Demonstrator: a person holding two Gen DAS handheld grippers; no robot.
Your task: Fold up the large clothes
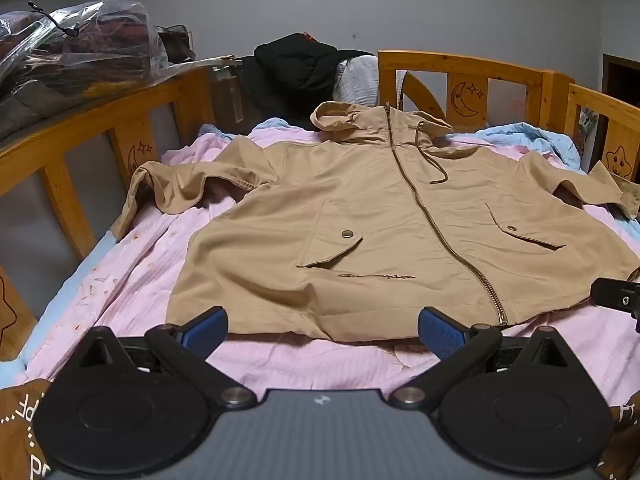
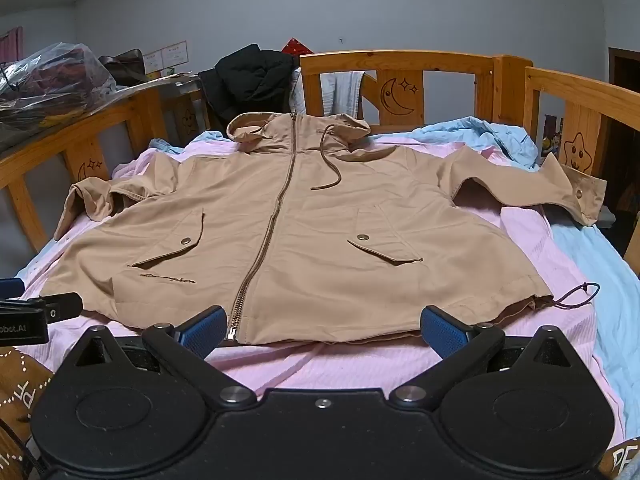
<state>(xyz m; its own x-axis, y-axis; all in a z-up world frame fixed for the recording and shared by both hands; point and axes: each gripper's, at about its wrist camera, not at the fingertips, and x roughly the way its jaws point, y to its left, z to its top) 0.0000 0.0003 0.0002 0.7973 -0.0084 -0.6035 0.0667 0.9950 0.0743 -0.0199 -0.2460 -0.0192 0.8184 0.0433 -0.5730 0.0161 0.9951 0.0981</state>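
Observation:
A tan hooded jacket (image 1: 380,220) lies front up and zipped on the bed, sleeves spread to both sides, hood at the far end. It also shows in the right wrist view (image 2: 304,232). My left gripper (image 1: 322,330) is open and empty, just short of the jacket's hem, left of the zip. My right gripper (image 2: 322,330) is open and empty, just short of the hem, right of the zip. The right gripper shows at the left wrist view's right edge (image 1: 618,300), and the left gripper at the right wrist view's left edge (image 2: 36,312).
A pink sheet (image 1: 132,280) and a blue sheet (image 2: 608,304) cover the bed. Wooden rails (image 1: 460,64) with moon and star carvings stand around it. A black garment (image 1: 296,64) hangs on the far rail. Bagged clothes (image 1: 72,44) sit beyond the left rail.

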